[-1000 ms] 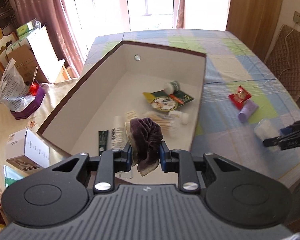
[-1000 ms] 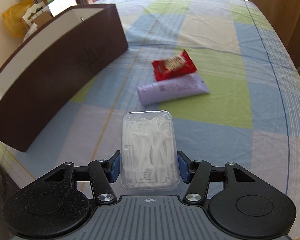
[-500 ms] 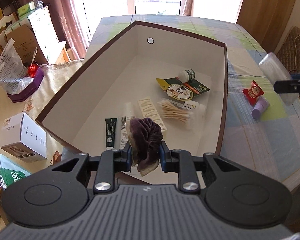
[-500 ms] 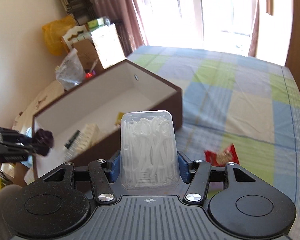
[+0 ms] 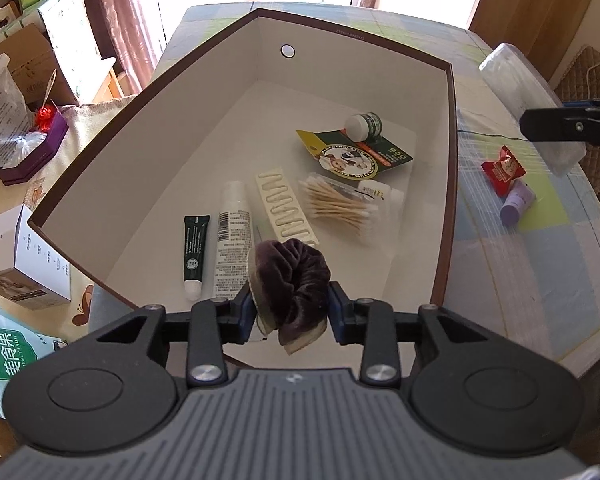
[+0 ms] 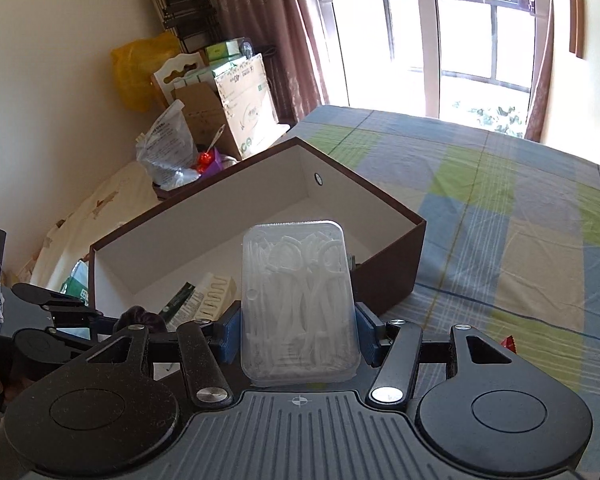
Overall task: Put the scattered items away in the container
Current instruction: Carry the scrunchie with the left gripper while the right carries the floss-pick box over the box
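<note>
A brown box with a white inside [image 5: 451, 128] [image 6: 400, 264] stands on the checked tablecloth. Inside lie tubes [image 5: 232, 248], cotton swabs [image 5: 340, 208], a green card [image 5: 356, 156] and a small bottle [image 5: 363, 126]. My left gripper [image 5: 291, 310] is shut on a dark purple velvet scrunchie [image 5: 296, 284], held over the box's near end. My right gripper [image 6: 298, 330] is shut on a clear case of white floss picks [image 6: 298, 300] [image 5: 528, 104], raised beside the box's right wall. A red snack packet [image 5: 504, 170] and a lilac tube [image 5: 518, 202] lie on the cloth to the right.
Left of the table sit a white carton [image 5: 24, 256], a green fruit bag [image 5: 4, 352], a purple box [image 5: 32, 152] and cardboard boxes [image 6: 236, 104]. A folded ladder [image 6: 184, 12] leans by the curtains. A quilted chair [image 5: 592, 92] stands at the right.
My left gripper has risen and moved in over the box with the scrunchie. The right gripper has lifted the floss case off the cloth and swung it toward the box.
</note>
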Motion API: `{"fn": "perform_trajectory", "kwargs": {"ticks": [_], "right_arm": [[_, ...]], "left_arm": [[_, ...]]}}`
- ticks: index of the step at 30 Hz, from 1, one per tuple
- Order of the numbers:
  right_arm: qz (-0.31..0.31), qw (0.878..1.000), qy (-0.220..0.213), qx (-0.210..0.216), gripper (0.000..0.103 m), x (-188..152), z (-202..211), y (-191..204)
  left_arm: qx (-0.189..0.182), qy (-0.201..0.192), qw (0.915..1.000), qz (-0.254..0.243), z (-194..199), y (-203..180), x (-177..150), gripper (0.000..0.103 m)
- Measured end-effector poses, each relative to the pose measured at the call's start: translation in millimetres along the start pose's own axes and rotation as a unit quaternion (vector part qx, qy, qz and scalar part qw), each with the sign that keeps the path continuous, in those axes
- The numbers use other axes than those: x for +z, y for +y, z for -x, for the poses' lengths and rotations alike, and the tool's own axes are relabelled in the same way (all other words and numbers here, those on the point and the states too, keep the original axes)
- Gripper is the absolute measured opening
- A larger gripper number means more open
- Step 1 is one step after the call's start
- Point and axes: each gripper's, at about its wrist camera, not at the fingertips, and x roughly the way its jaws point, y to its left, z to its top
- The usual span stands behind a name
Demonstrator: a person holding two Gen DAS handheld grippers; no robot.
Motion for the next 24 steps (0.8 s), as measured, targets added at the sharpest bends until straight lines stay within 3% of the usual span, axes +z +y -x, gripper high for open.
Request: {"fn": "perform_trajectory", "kwargs": {"ticks": [12,24], "right_arm": [[0.01,1.0,0.0,0.013,0.059,4.5,-4.2,10.0],[0.052,0.998,0.018,0.042,0.059,19.6,-24.2,40.4]], "left_arm": [[0.005,-0.005,0.9999,-0.014,2.9,2.3,4.1,0.042],[0.022,-0.016,0.9992,-0.028,10.9,15.5,9.8,0.038]]}}
